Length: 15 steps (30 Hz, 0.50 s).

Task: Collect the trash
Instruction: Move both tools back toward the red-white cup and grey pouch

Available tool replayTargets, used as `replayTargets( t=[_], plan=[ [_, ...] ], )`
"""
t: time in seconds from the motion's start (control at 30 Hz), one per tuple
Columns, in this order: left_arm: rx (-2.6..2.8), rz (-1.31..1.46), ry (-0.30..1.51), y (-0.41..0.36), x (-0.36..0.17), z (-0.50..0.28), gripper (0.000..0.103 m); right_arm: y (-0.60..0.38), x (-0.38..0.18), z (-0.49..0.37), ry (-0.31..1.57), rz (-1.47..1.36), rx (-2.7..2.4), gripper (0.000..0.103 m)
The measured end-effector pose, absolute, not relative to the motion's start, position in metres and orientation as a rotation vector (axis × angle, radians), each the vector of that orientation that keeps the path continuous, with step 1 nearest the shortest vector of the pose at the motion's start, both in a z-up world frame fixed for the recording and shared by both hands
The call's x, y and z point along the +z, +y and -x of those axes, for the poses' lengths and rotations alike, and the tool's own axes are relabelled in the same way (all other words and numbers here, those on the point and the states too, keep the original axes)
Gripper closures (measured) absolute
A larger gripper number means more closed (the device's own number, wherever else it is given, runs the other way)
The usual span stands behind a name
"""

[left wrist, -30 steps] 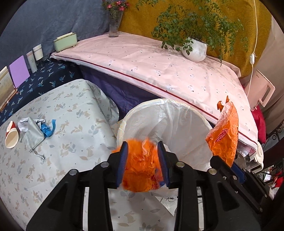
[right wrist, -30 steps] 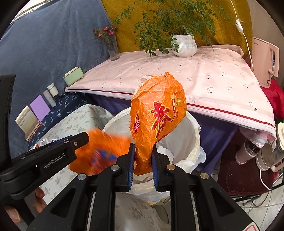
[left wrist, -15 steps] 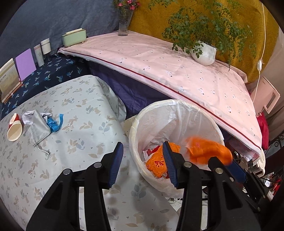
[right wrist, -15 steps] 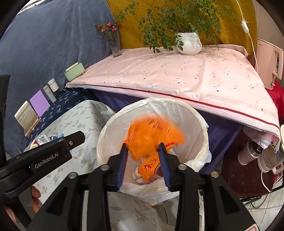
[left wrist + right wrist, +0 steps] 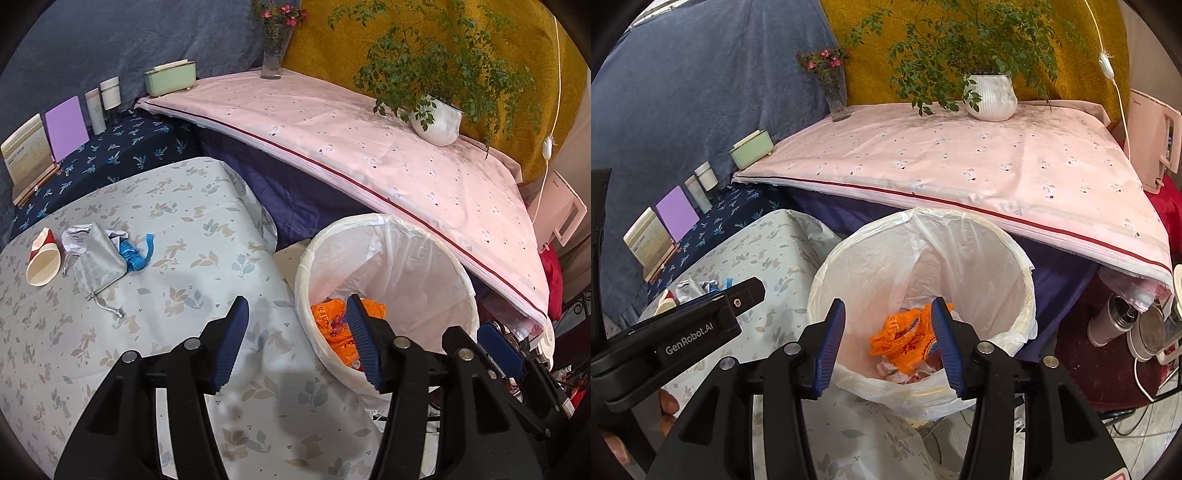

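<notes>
A white bin with a plastic liner [image 5: 424, 258] [image 5: 960, 251] stands beside the floral-cloth table [image 5: 207, 229]. Crumpled orange wrappers [image 5: 332, 328] [image 5: 905, 339] lie at its bottom. My left gripper [image 5: 297, 317] is open and empty over the table edge, just left of the bin. My right gripper [image 5: 888, 317] is open and empty above the bin mouth. On the table's left lie a paper cup [image 5: 42, 260], a grey pouch [image 5: 99, 258], crumpled white paper [image 5: 75, 236] and a blue scrap [image 5: 136, 254].
A pink-covered surface [image 5: 369, 147] behind the bin holds a potted plant [image 5: 436, 118], a flower vase [image 5: 273, 55] and a green box [image 5: 170, 75]. Books and bottles [image 5: 66, 125] stand at the far left. A white appliance [image 5: 1152, 147] and metal flasks [image 5: 1115, 317] are at the right.
Both grippers opened and dropped their orange wrappers into the bin, where they now lie. The left gripper has shifted left toward the table.
</notes>
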<state>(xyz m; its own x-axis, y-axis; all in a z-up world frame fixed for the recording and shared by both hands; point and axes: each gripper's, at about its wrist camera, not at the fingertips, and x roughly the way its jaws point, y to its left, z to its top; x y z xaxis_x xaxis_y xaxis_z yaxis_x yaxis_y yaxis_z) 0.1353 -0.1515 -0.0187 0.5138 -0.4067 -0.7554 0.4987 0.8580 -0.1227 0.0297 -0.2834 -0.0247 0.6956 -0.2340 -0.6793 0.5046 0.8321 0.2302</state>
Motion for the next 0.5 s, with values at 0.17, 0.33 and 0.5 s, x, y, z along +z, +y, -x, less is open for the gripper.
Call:
replayTargets(
  t=[0.17, 0.33, 0.5],
  plan=[
    [-0.529, -0.097, 0.873, -0.137, -0.016, -0.138, 0.051, -0.272, -0.018, -0.032, 0.682, -0.404, -0.414, 0.054],
    [-0.508, -0.078, 0.867, -0.119, -0.012, -0.143, 0.051, -0.256, -0.011, -0.038, 0.678, -0.382, -0.394, 0.053],
    [-0.478, -0.055, 0.862, -0.095, -0.010, -0.148, 0.050, -0.239, -0.006, -0.044, 0.677, -0.358, -0.370, 0.053]
  ],
)
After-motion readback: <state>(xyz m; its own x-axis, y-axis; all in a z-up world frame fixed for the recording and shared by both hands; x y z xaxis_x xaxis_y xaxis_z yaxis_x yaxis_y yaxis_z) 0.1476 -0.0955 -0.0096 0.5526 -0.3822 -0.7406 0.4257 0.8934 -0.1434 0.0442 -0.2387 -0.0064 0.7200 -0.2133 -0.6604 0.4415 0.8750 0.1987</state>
